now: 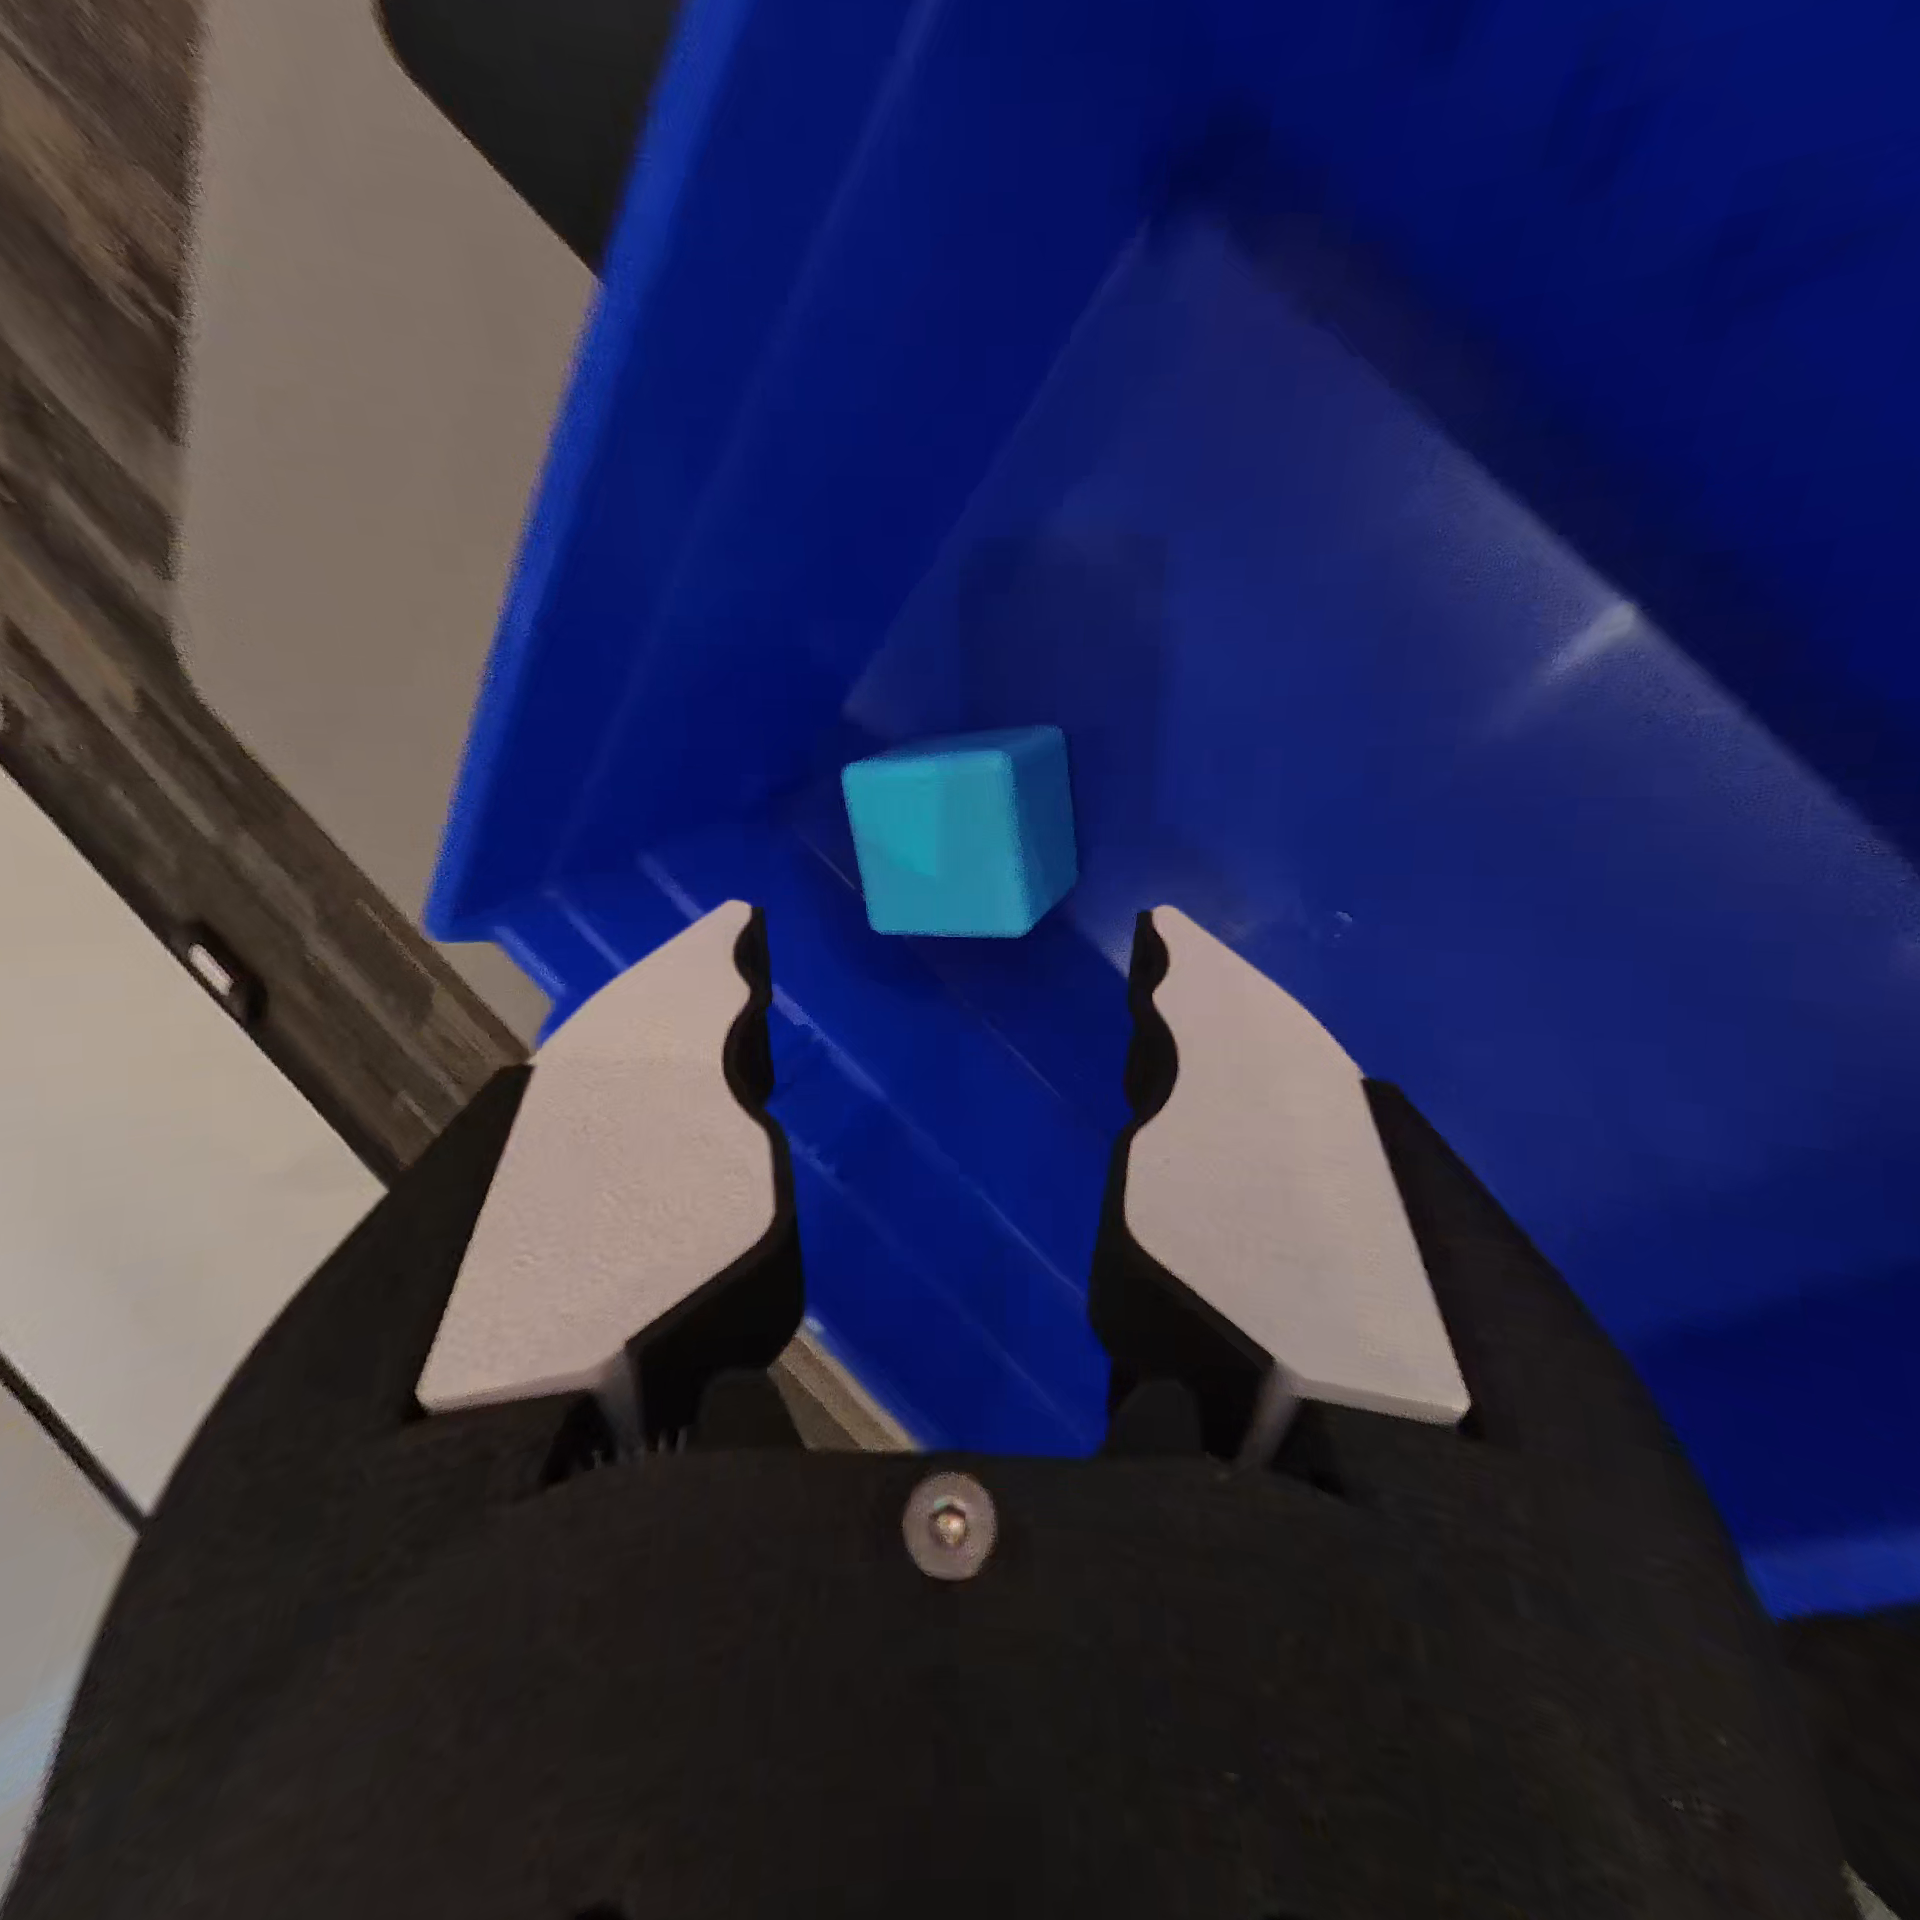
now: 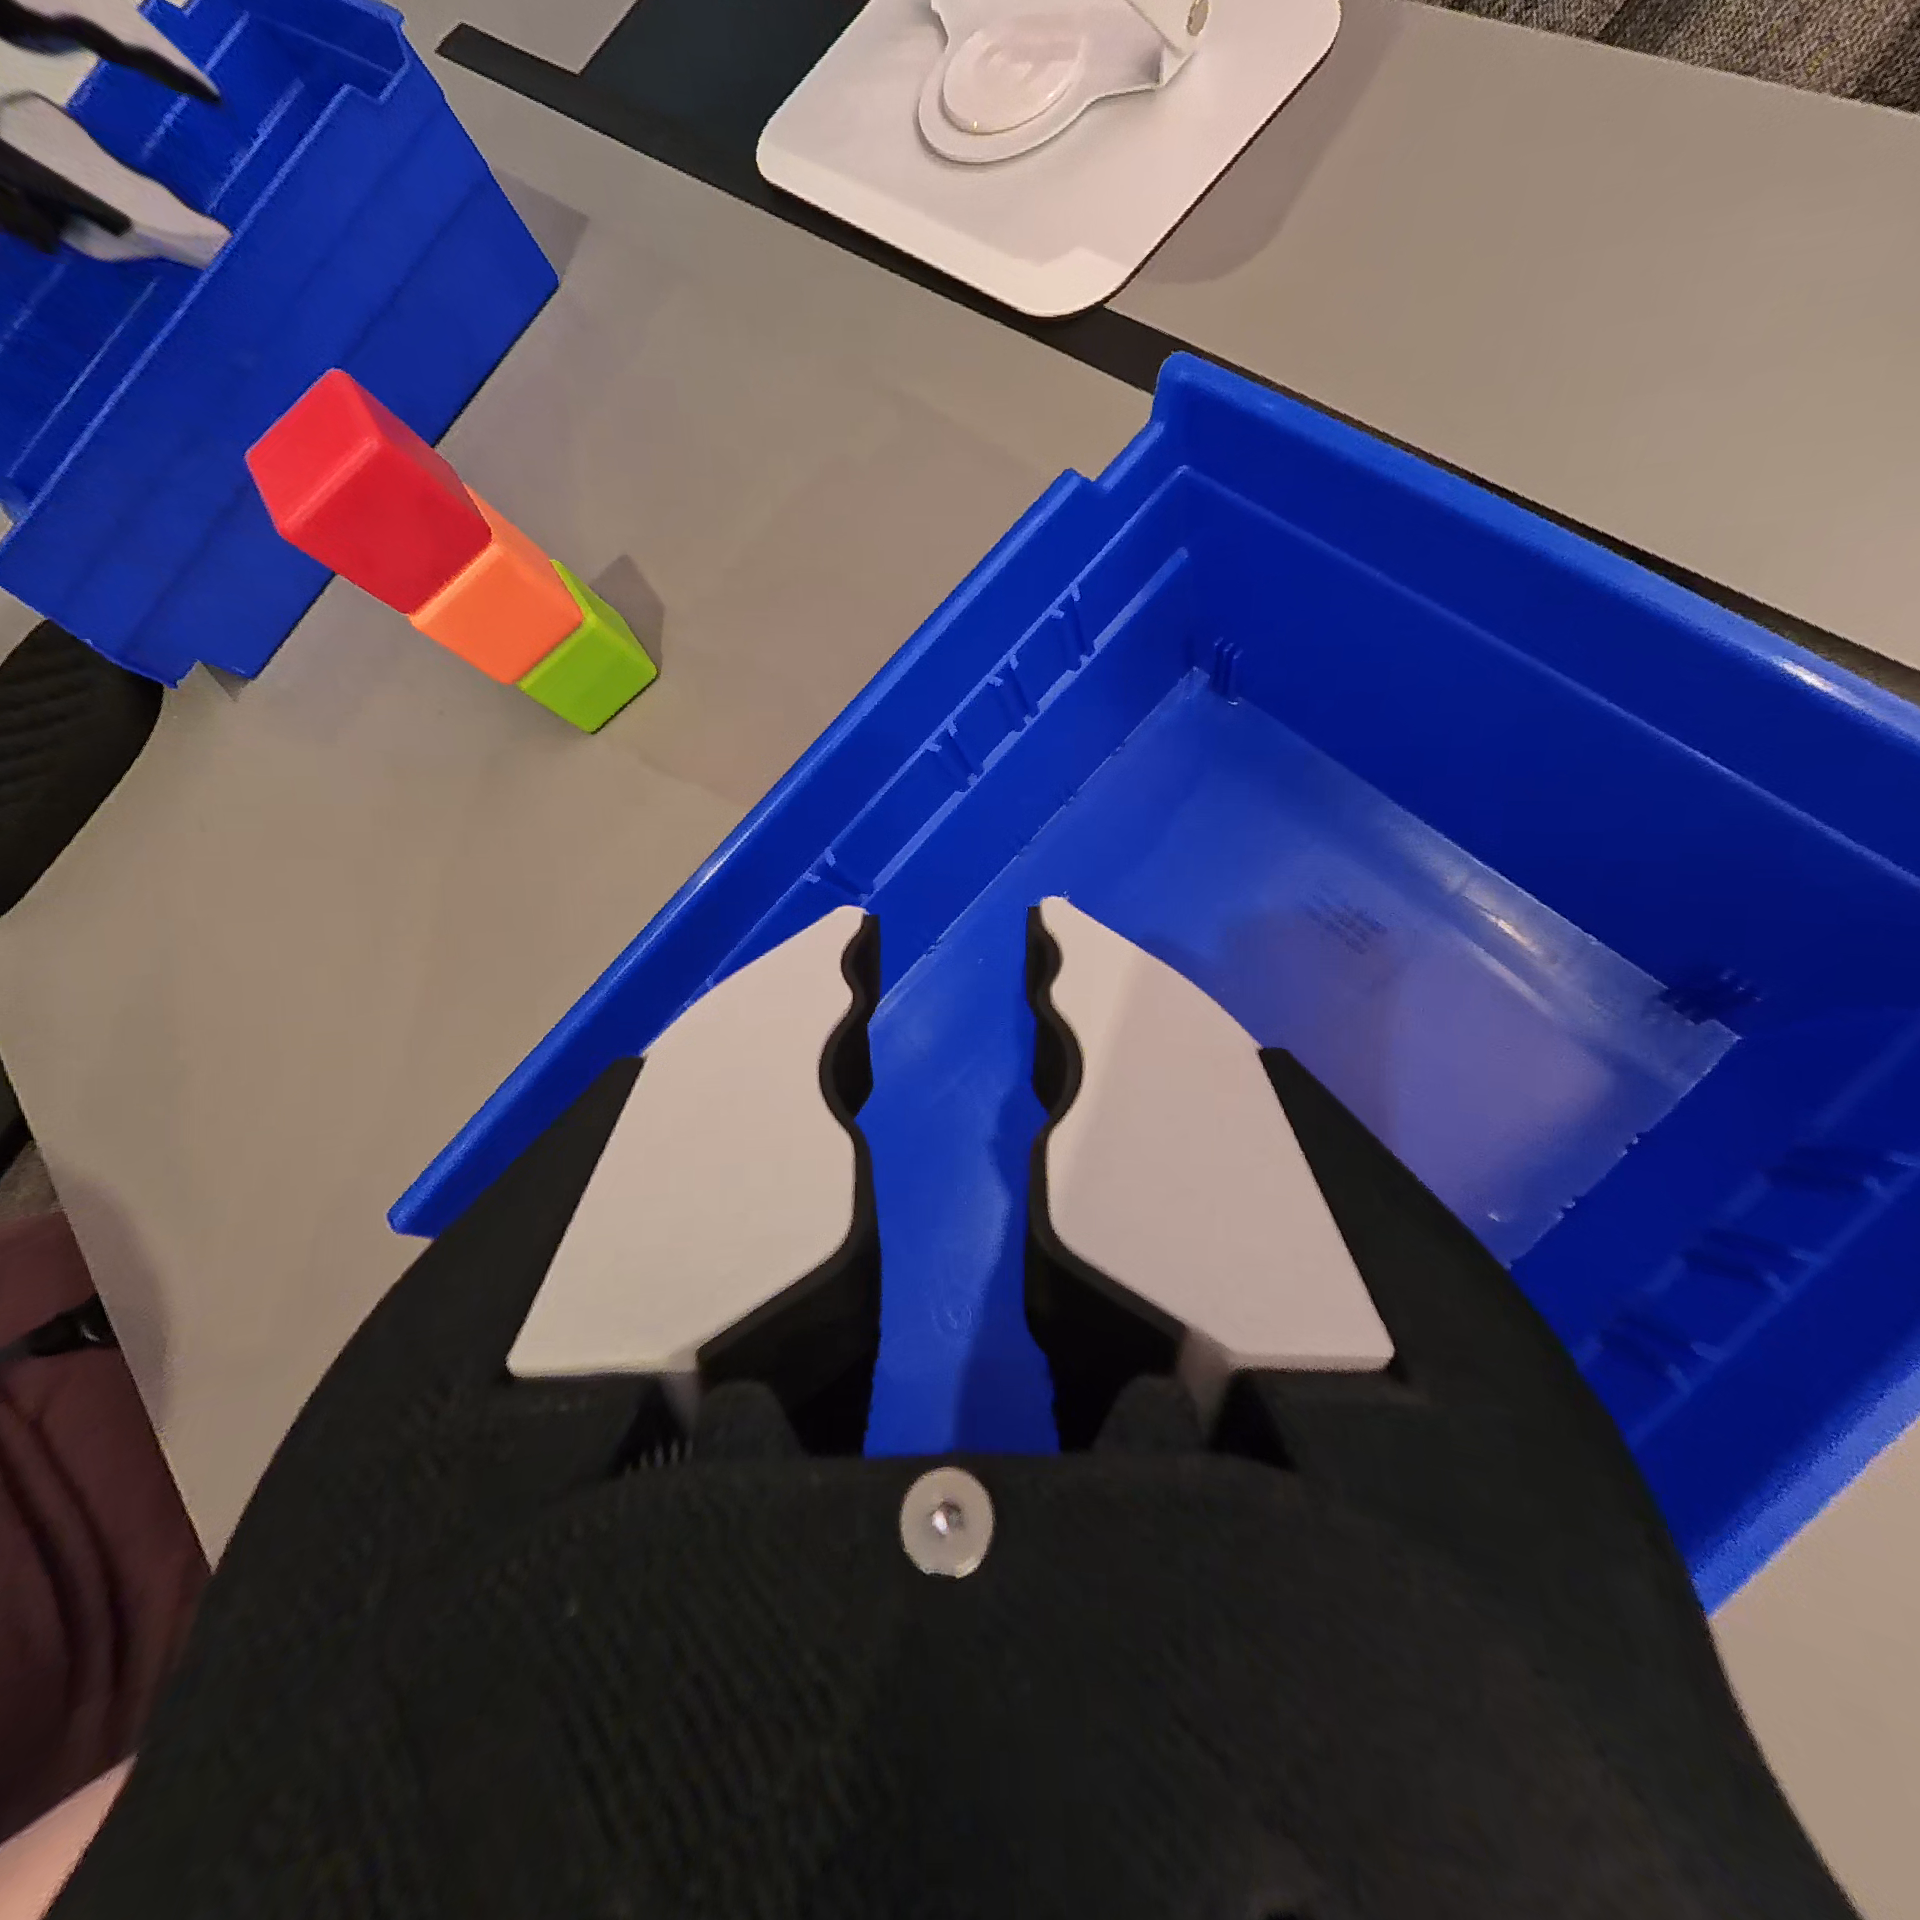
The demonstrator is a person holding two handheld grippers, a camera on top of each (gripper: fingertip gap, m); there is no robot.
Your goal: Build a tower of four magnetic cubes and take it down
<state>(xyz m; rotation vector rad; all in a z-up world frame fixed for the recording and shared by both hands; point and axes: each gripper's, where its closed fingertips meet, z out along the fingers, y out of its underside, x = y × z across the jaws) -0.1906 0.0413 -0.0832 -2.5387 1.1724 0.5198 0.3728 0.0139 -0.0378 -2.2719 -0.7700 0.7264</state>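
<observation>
Magnetic cubes are split between 2 places: a stack of 3, red (image 2: 364, 488) on orange (image 2: 497, 608) on green (image 2: 590, 665), stands on the grey desk (image 2: 727, 436) between the bins, while the light-blue cube (image 1: 958, 831) lies alone in a corner of the left blue bin (image 1: 1351, 520). That stack is 1 short, so the left claw (image 1: 948, 920) hangs just above the lone cube with its fingers spread wide, apparently ready to straddle it. Over the right blue bin (image 2: 1558, 644), which holds no cubes, the right claw (image 2: 951, 909) waits with fingers parted and nothing between them.
</observation>
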